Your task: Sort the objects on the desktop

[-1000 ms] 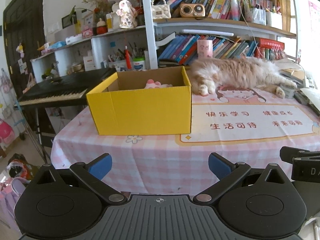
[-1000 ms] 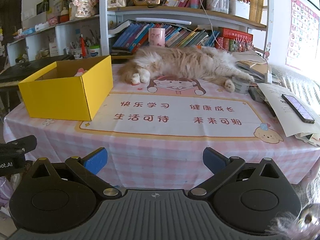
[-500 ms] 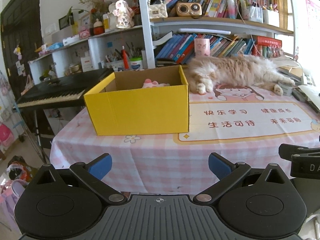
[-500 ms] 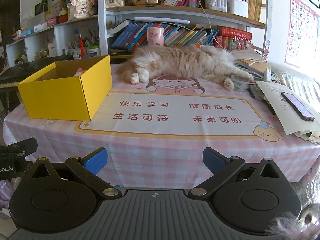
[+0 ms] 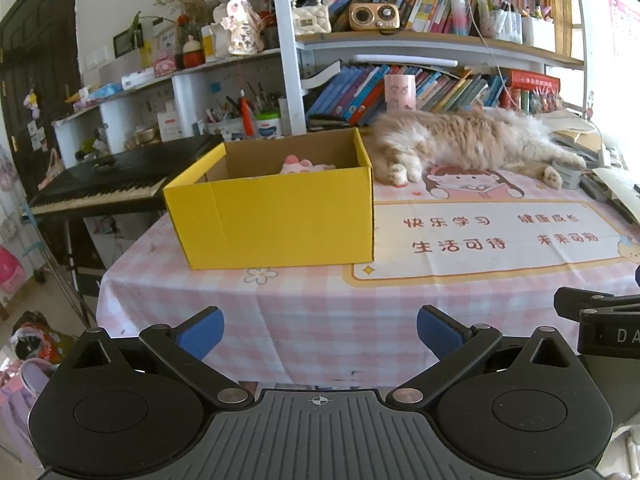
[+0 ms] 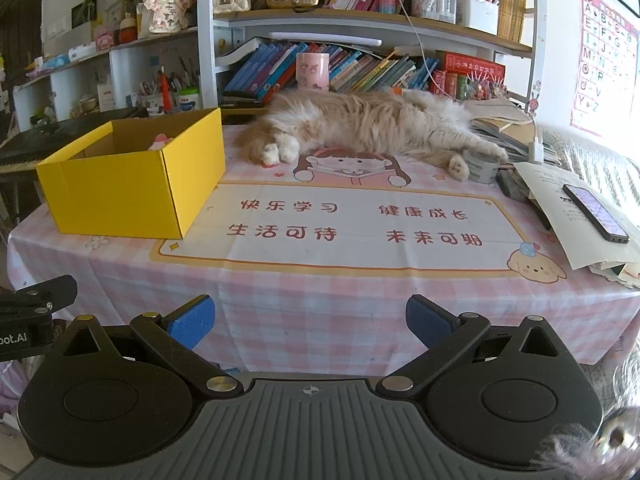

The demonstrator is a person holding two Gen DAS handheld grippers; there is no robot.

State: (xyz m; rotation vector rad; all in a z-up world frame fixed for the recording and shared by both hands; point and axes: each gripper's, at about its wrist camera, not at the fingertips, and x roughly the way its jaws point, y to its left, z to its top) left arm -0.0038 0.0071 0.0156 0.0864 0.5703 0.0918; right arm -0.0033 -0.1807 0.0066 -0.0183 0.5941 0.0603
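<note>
**Yellow box on worktop, both tools spread and empty**

Yellow box (image 5: 276, 216) open-topped, resting on the left part of the worktop (image 5: 320, 312), on the pink checked cloth, its right end just touching the edge of the printed mat (image 6: 360, 224). Brown cardboard inside, bright yellow outside. Long axis running roughly left to right across the left wrist view, one long wall facing the camera. Pink plush item (image 5: 302, 166) lying inside near the far wall, only its top showing above the rim.

Left tool (image 5: 318, 330) held low before the near edge of the worktop, levelled toward the box, blue-padded fingers spread wide, nothing between them. Right tool (image 6: 310, 320) likewise low at the near edge, aimed at the mat, fingers spread and empty.

Fluffy cat (image 6: 368, 128) stretched along the back of the worktop, beside the box's far right corner. Phone (image 6: 596, 212) on papers at the right edge. Keyboard (image 5: 104, 184) beyond the worktop at left.
</note>
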